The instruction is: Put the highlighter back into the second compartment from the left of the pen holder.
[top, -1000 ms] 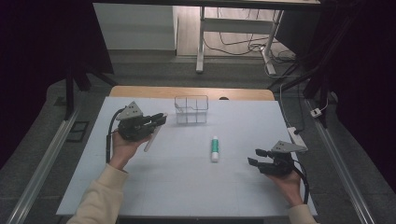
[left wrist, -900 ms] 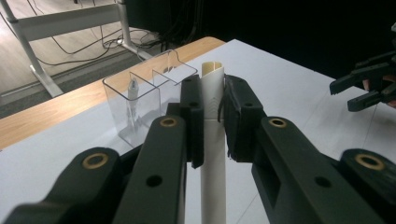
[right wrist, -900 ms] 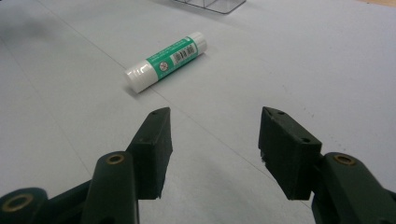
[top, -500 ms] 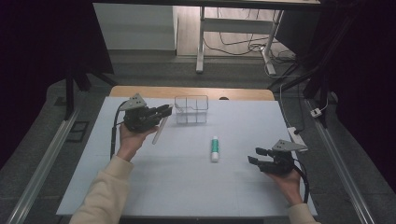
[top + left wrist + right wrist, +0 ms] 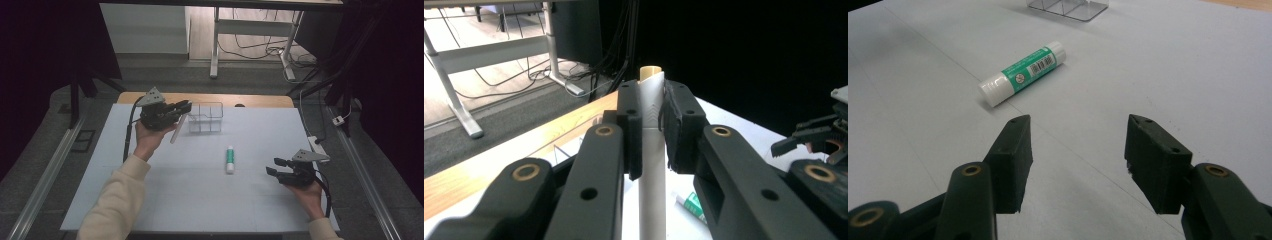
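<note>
My left gripper (image 5: 184, 106) is shut on a white stick (image 5: 175, 133) with a tan end, held in the air just left of a clear compartment box (image 5: 205, 118) at the table's back. In the left gripper view the stick (image 5: 651, 150) stands upright between the pads of that gripper (image 5: 650, 97). A green and white glue stick (image 5: 230, 159) lies mid-table. My right gripper (image 5: 273, 166) rests open at the right, a short way from the glue stick (image 5: 1023, 74), with nothing between the fingers of the gripper (image 5: 1078, 150).
A white sheet (image 5: 150, 200) covers the table, and a wooden edge (image 5: 260, 100) shows behind it. A white power strip (image 5: 316, 145) lies by the right edge. Desk legs and cables stand on the floor beyond.
My left gripper has carried the white stick up and to the right, closer to the clear box. The right gripper and the glue stick have stayed put.
</note>
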Demonstrator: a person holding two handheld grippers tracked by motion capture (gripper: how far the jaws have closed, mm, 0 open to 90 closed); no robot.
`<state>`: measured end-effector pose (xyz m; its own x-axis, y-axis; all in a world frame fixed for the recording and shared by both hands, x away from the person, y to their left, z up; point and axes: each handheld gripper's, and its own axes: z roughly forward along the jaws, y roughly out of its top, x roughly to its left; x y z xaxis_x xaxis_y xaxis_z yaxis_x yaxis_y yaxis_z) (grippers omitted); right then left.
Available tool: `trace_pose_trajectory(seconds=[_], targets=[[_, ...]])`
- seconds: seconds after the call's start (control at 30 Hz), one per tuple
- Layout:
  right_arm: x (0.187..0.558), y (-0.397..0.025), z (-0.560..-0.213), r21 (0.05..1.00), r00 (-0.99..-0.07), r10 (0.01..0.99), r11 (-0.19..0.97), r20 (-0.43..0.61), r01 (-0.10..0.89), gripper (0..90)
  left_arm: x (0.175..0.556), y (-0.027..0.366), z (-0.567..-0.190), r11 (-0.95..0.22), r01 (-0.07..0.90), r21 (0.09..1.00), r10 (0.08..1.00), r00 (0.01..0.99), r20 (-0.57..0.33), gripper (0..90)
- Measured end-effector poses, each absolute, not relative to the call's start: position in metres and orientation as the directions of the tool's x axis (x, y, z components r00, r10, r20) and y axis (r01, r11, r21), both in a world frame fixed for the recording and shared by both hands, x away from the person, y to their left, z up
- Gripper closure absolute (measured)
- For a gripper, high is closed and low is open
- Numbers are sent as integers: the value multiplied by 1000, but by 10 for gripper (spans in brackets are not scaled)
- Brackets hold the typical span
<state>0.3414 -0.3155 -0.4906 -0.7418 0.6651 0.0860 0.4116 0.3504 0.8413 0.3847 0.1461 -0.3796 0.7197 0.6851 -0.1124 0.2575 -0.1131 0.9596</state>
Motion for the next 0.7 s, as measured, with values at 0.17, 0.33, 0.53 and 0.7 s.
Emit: trace_pose_trajectory(seconds=[0.17, 0.33, 0.53, 0.7], targets=[[342, -315, -492, 839, -742, 665, 353, 88, 415, 437, 393, 144, -375, -105, 255, 961, 692, 713, -113, 788], [342, -315, -491, 840, -742, 664, 349, 91, 415, 437, 399, 140, -372, -103, 250, 963, 691, 714, -112, 788], [342, -316, -491, 841, -741, 665, 347, 91, 415, 437, 407, 138, -371, -97, 252, 963, 696, 709, -115, 788], [342, -317, -491, 840, -740, 666, 349, 90, 416, 437, 411, 138, -371, -76, 255, 964, 698, 704, -131, 788]])
